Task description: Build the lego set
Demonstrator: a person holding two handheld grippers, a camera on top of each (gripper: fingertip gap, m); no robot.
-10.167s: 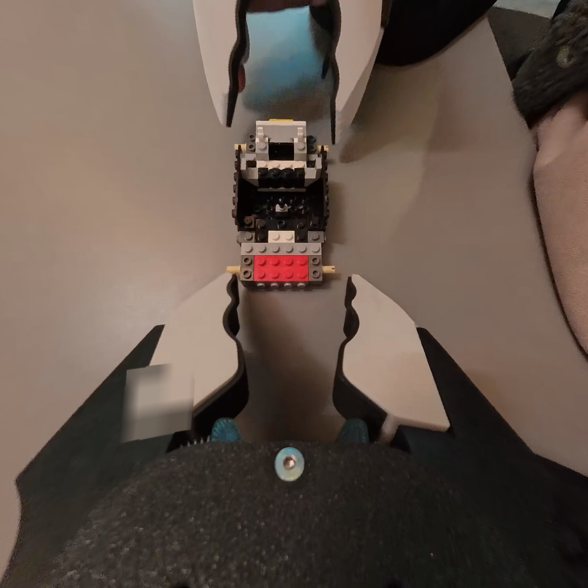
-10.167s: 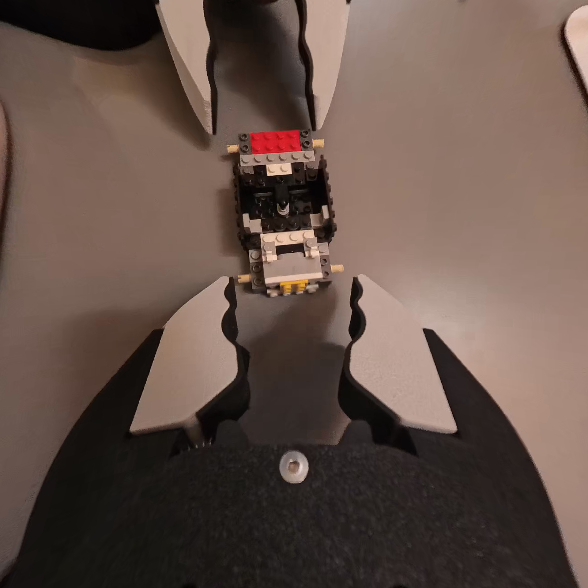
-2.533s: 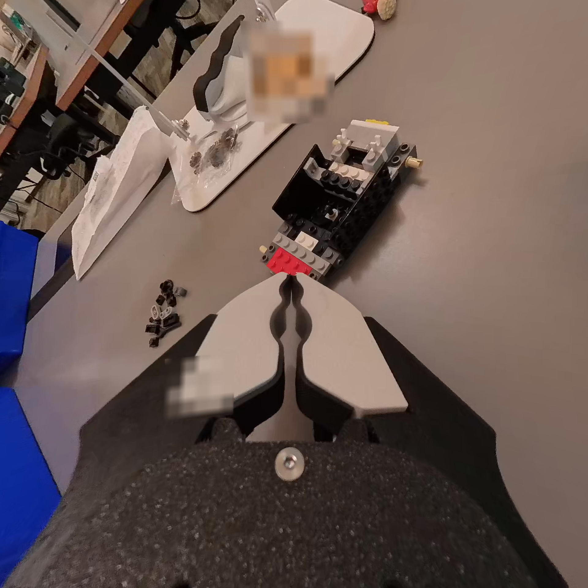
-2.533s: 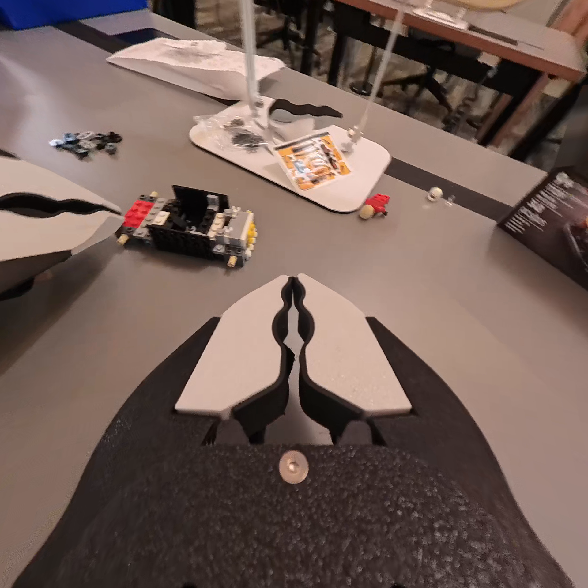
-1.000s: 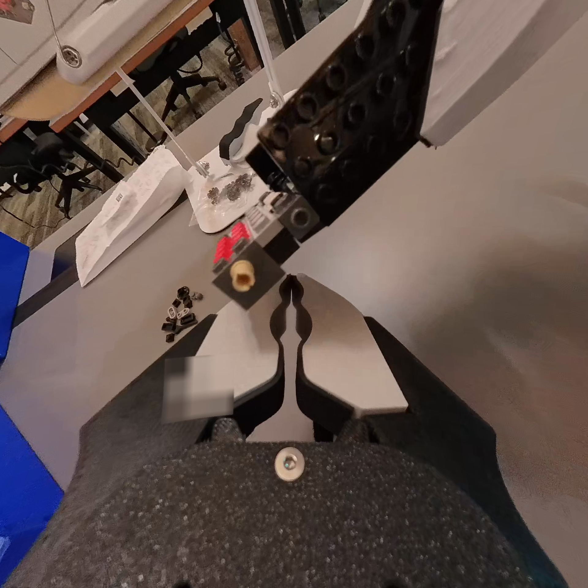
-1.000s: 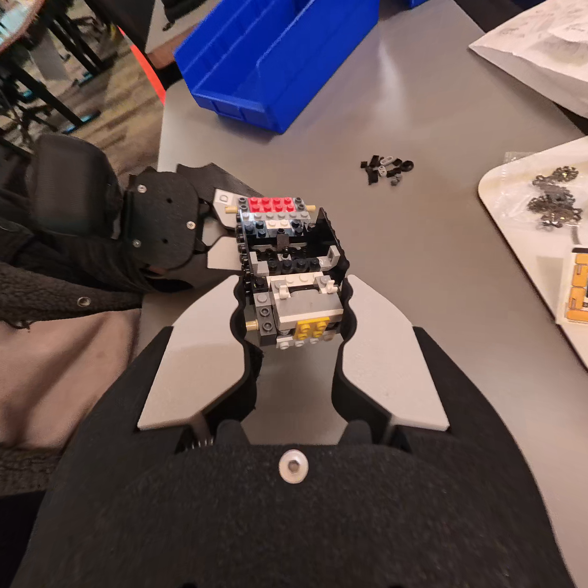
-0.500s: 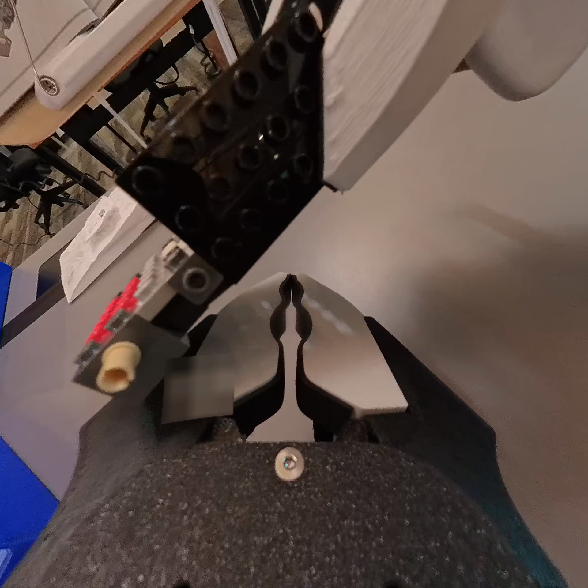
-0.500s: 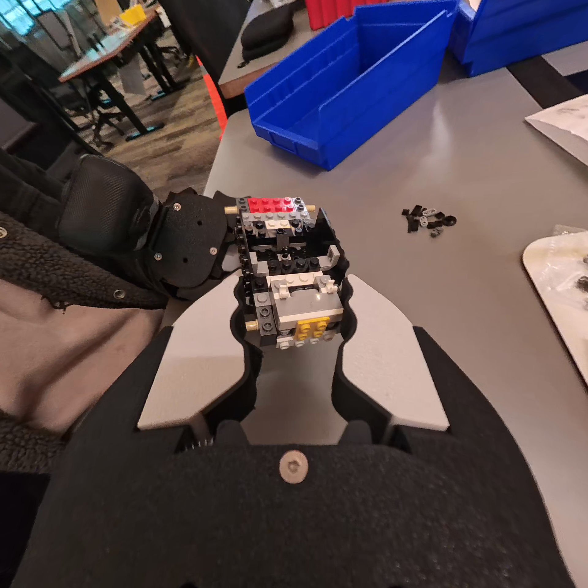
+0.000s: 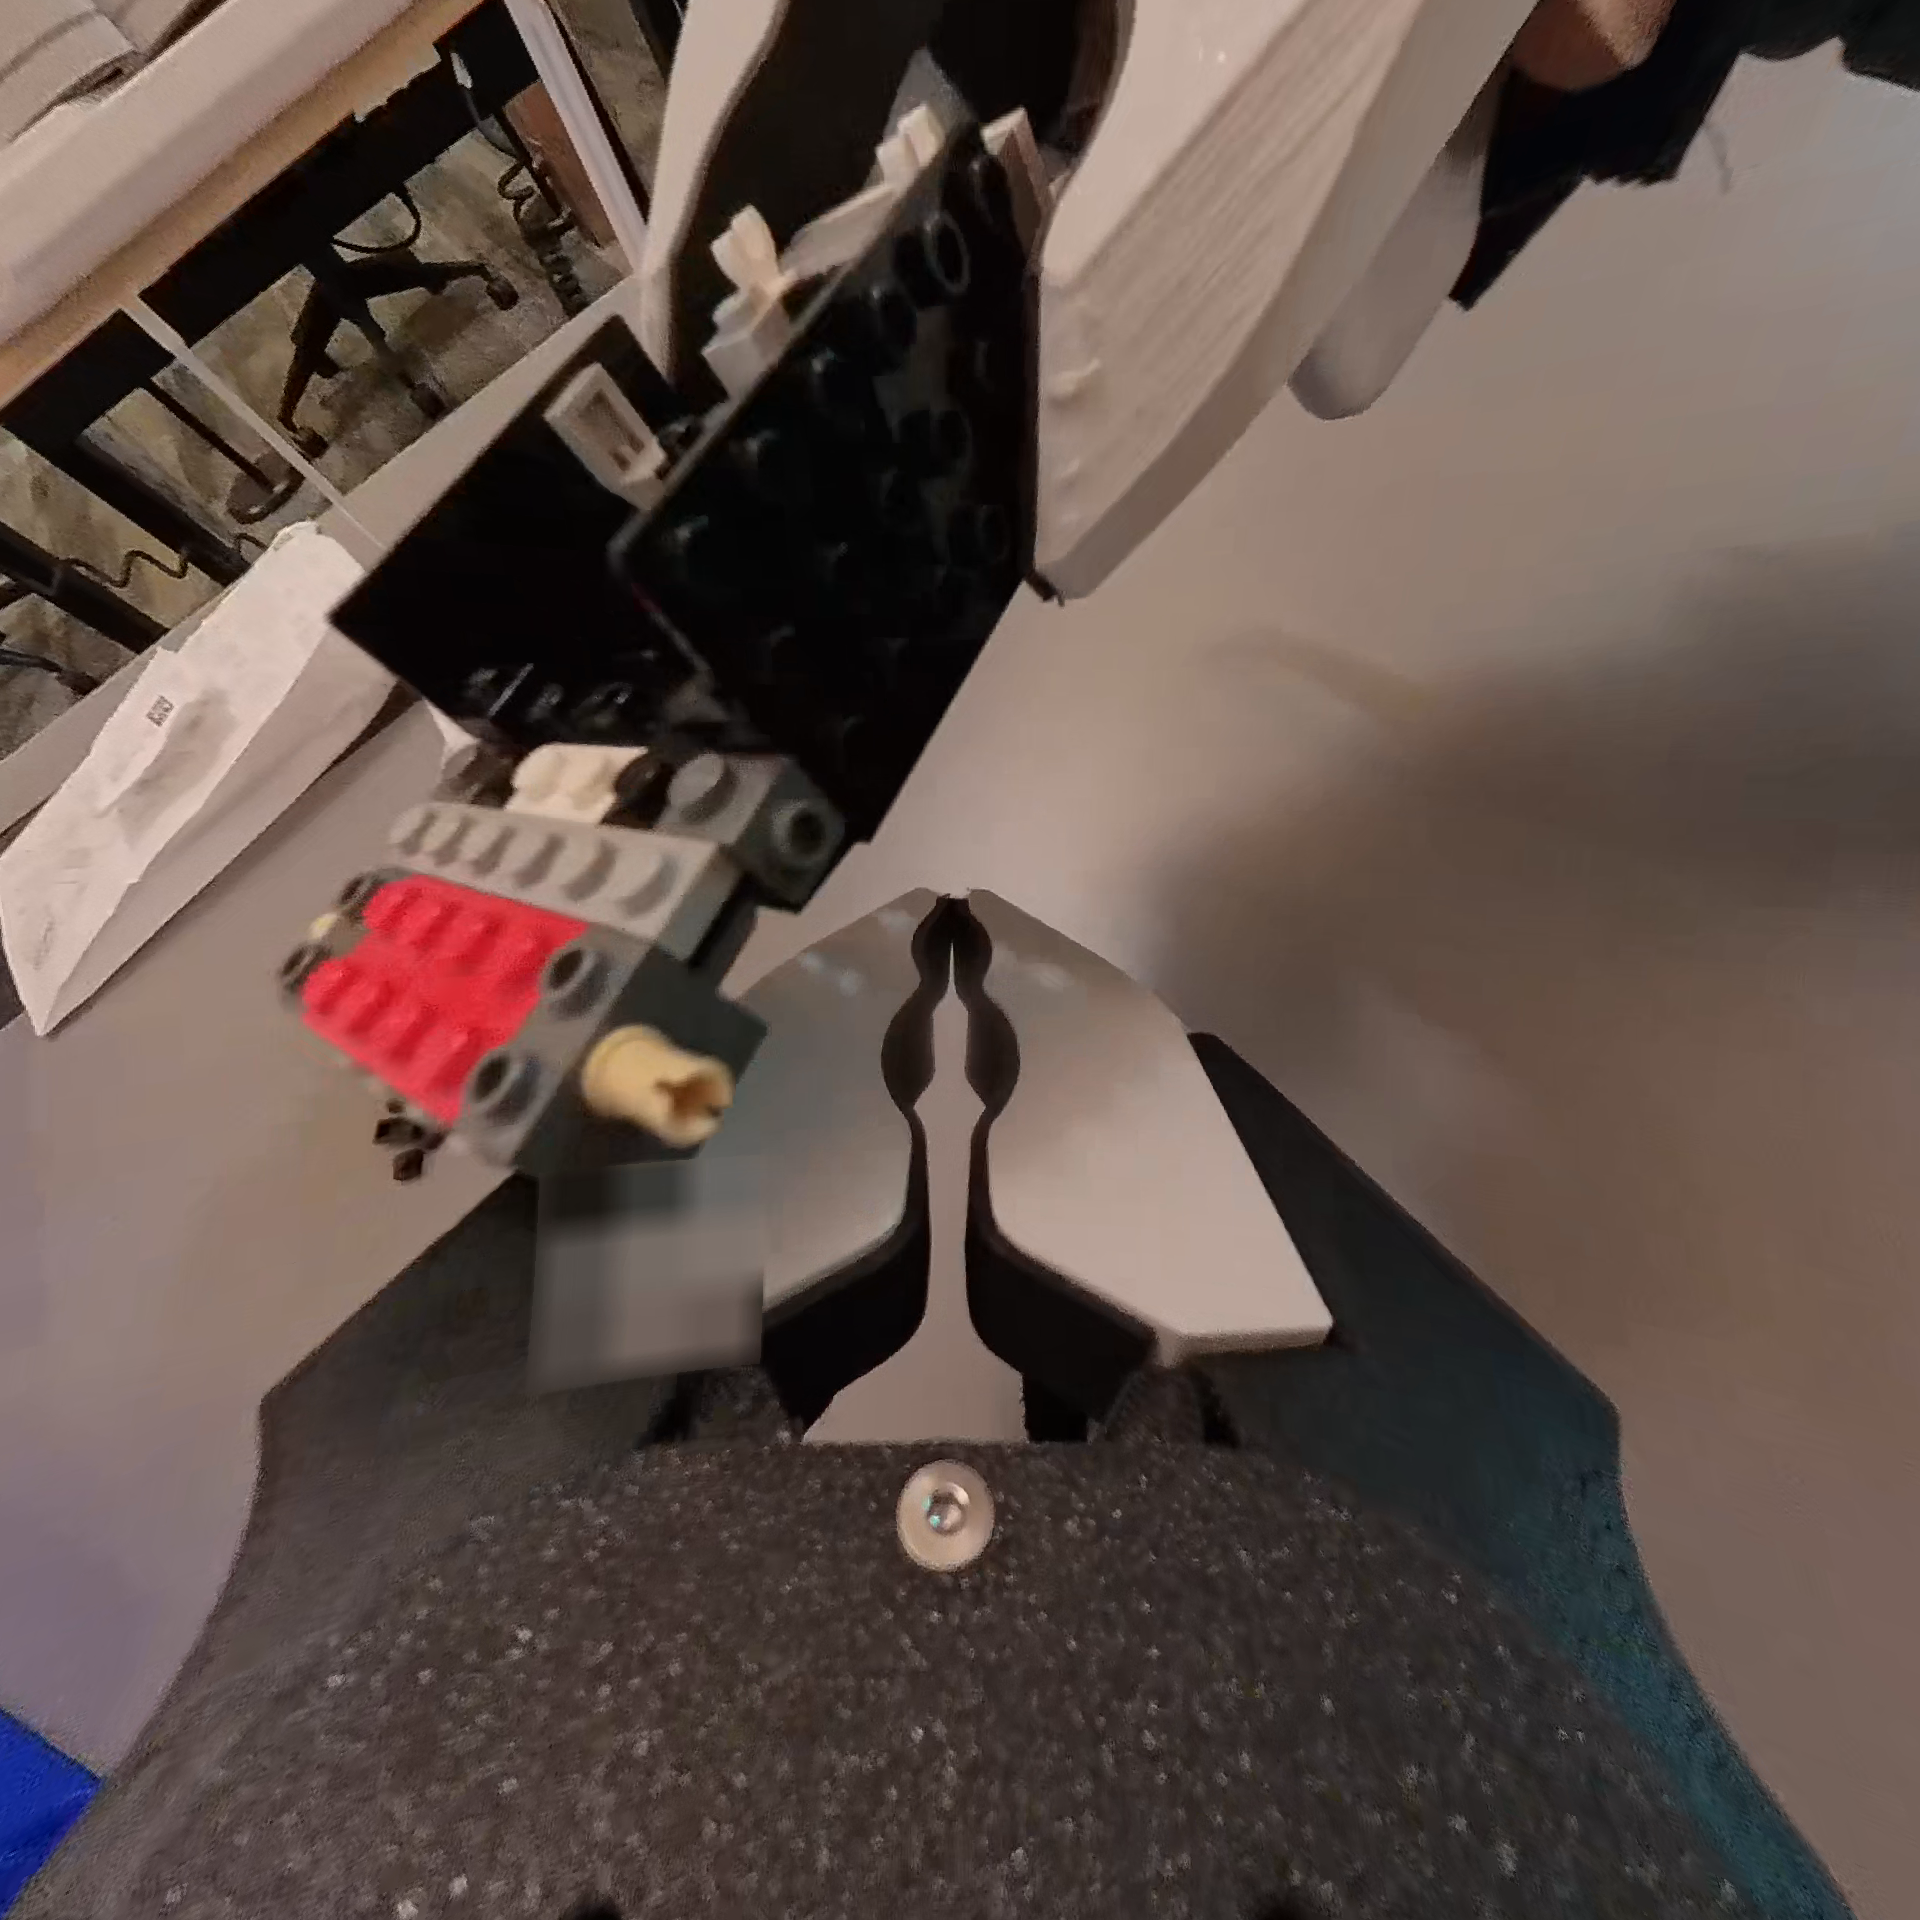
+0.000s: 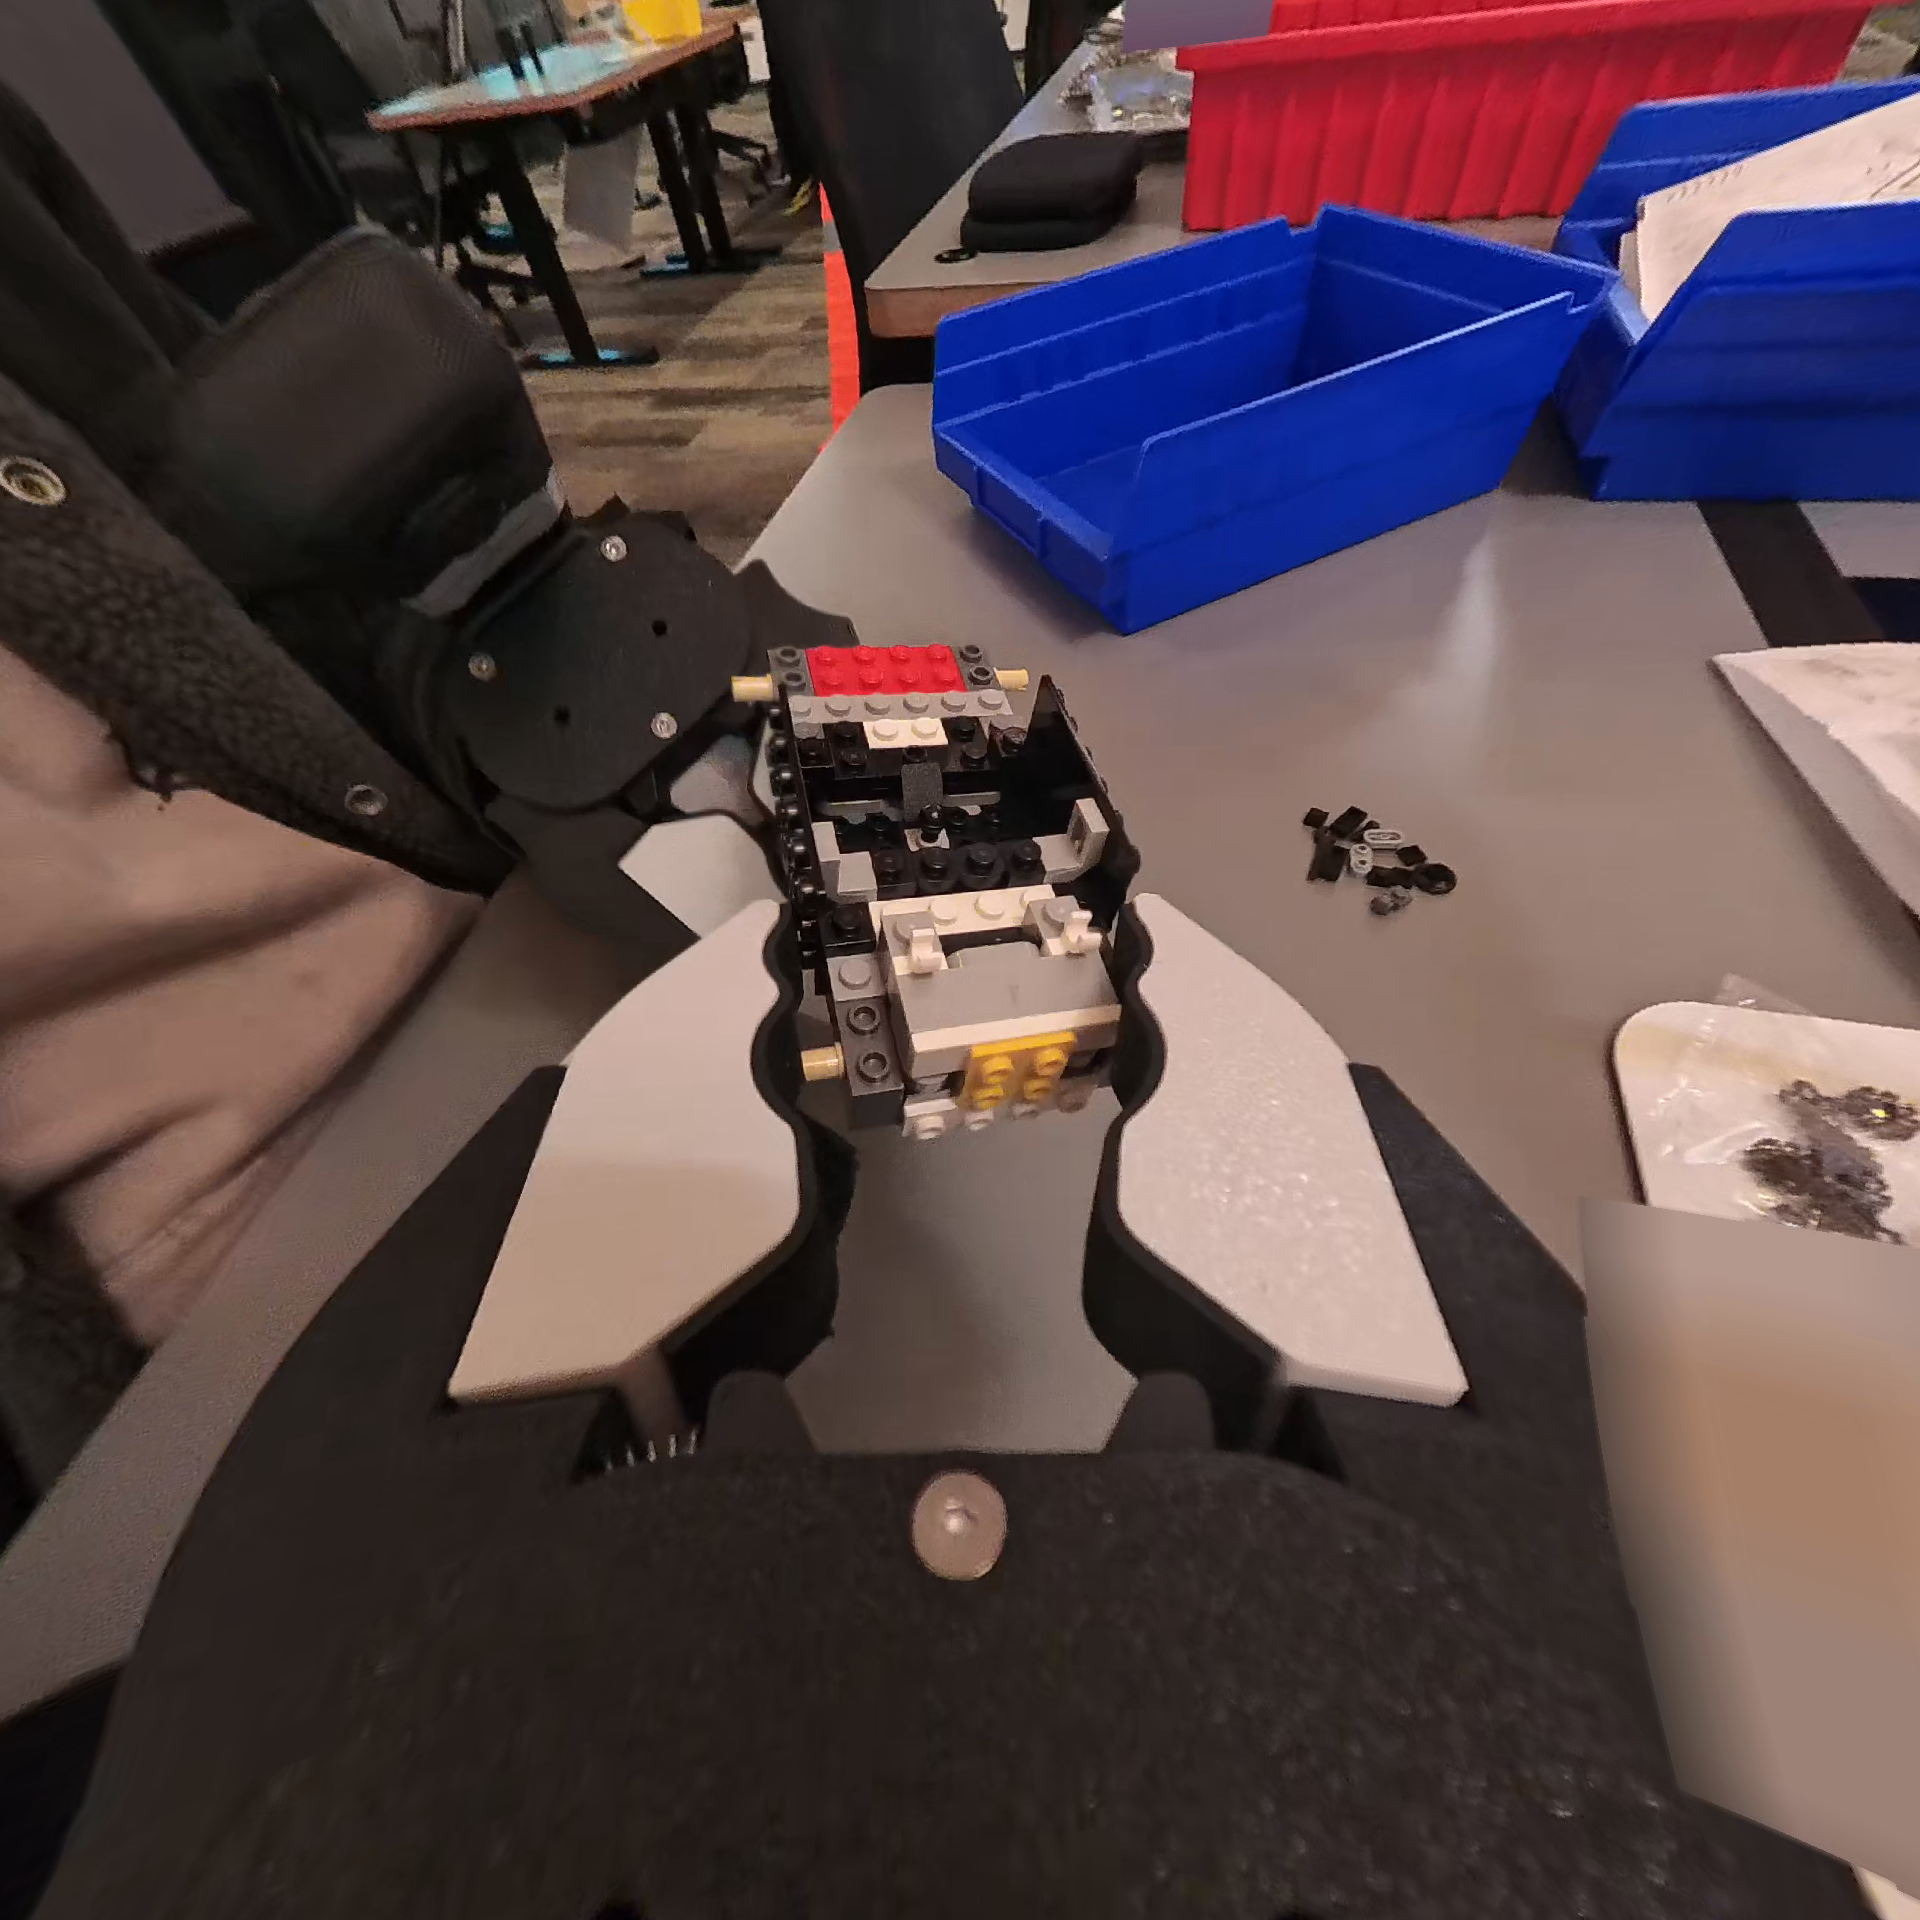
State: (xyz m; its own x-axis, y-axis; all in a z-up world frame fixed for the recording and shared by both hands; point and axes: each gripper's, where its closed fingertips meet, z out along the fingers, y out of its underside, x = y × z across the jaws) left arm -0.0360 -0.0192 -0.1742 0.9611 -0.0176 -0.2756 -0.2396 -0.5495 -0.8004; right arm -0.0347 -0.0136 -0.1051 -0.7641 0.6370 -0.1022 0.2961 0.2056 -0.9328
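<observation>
Grey table [image 10: 1558,727], with two blue bins [image 10: 1247,416] and a red bin [image 10: 1507,114] at its far edge, a white tray [image 10: 1683,1101] at right, and a small heap of loose dark pieces [image 10: 1371,857] between them.

Above the table, the part-built lego car [image 10: 935,894] is held clear of the surface. Its long axis runs straight ahead along the right gripper [image 10: 956,935]'s fingers: the yellow-and-grey end sits between the fingertips, the red-plated end points away toward the left gripper [image 9: 951,914]. The right gripper is parted about as wide as the model's body and clamps its flanks near the yellow end; the pads touch both sides.

In the left wrist view the model hangs above and to the left of the left gripper's tips, its red plate [image 9: 436,987] and a tan axle pin [image 9: 655,1086] nearest. The left gripper is fully closed, tips meeting, and holds nothing; whether it touches the model cannot be told.

The coming move appears to turn on this free red end: it lies nearer the left gripper, just beside its closed tips, so any part fitted or pressed there would likely fall to that hand.
</observation>
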